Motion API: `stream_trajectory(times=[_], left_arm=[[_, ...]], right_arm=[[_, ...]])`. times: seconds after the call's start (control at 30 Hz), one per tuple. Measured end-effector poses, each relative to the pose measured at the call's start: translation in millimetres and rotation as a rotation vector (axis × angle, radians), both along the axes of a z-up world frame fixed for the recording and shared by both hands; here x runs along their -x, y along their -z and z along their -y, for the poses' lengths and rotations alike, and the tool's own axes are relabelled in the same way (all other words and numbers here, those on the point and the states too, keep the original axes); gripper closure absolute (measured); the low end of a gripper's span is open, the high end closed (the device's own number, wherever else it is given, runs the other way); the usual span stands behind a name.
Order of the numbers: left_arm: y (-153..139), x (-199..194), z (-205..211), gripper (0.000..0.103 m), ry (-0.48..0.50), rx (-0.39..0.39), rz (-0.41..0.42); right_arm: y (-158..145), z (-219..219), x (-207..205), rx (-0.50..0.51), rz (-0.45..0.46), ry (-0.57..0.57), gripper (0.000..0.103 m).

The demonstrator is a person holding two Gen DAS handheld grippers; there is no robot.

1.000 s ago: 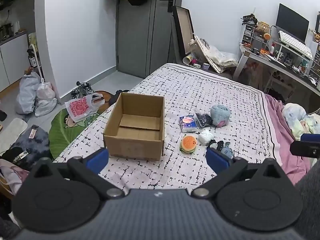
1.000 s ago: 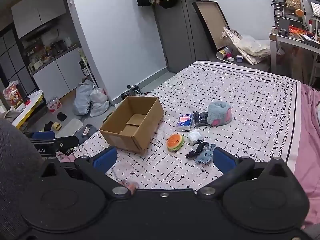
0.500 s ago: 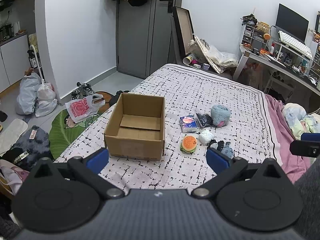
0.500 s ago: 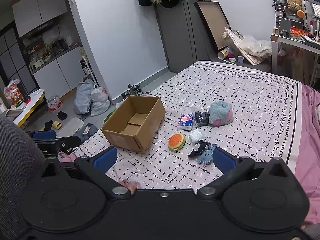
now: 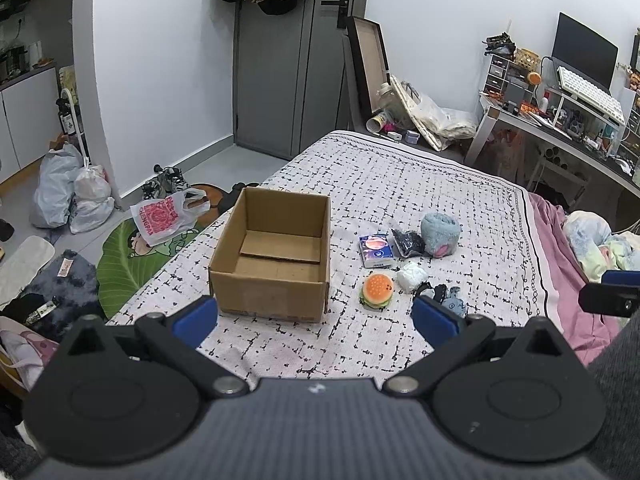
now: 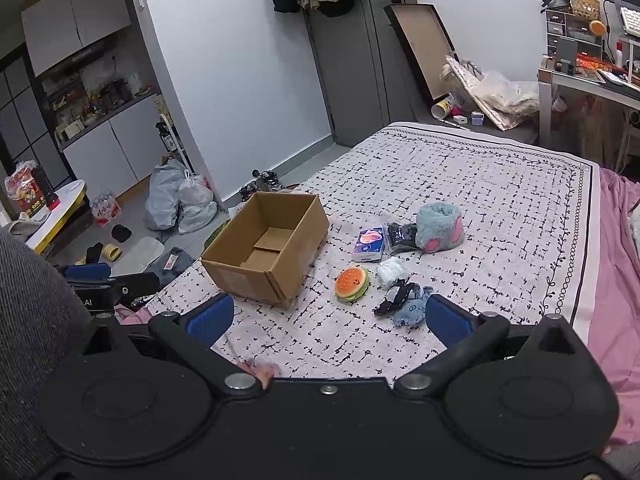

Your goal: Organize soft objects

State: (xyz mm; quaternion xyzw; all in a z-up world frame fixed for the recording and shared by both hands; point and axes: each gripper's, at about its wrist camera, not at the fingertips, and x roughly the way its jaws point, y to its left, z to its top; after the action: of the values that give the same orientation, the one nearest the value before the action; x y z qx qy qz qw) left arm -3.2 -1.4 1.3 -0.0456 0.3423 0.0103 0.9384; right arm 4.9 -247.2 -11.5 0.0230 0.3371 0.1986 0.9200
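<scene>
An open, empty cardboard box (image 5: 276, 256) (image 6: 266, 252) sits on the bed. To its right lie several soft items: a burger plush (image 5: 377, 290) (image 6: 352, 283), a white wad (image 5: 412, 276) (image 6: 391, 271), a small blue and black plush (image 5: 450, 296) (image 6: 406, 304), a tissue pack (image 5: 375, 250) (image 6: 369, 244), a black pouch (image 5: 407, 242) (image 6: 397, 234) and a furry blue plush (image 5: 440, 234) (image 6: 439, 226). My left gripper (image 5: 316, 316) is open and empty, held above the bed's near edge. My right gripper (image 6: 330, 316) is open and empty too, short of the items.
The patterned bedspread (image 5: 400, 184) covers the bed; a pink sheet (image 5: 560, 264) lies at the right. The floor at the left holds bags (image 5: 72, 192) and a green mat (image 5: 132, 264). A cluttered desk (image 5: 560, 120) stands at the far right.
Both grippers have edged slightly forward toward the bed; the box and items look a little nearer. Nothing on the bed has moved.
</scene>
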Motion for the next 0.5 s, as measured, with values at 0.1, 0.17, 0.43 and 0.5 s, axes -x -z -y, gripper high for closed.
stream_trajectory(times=[0.1, 0.17, 0.43, 0.5], left_arm=[[-0.4, -0.5, -0.5, 0.000, 0.000, 0.001, -0.001], [0.1, 0.2, -0.1, 0.000, -0.001, 0.000, 0.000], [-1.0, 1.0, -0.9, 0.000, 0.000, 0.000, 0.002], [-0.9, 1.0, -1.1, 0.000, 0.000, 0.000, 0.003]], right_arm=[[0.1, 0.3, -0.3, -0.002, 0.000, 0.000, 0.000], [0.3, 0.3, -0.4, -0.004, 0.000, 0.002, 0.000], [-0.2, 0.9, -0.1, -0.006, 0.000, 0.004, 0.000], [-0.5, 0.3, 0.1, -0.003, 0.002, 0.004, 0.000]])
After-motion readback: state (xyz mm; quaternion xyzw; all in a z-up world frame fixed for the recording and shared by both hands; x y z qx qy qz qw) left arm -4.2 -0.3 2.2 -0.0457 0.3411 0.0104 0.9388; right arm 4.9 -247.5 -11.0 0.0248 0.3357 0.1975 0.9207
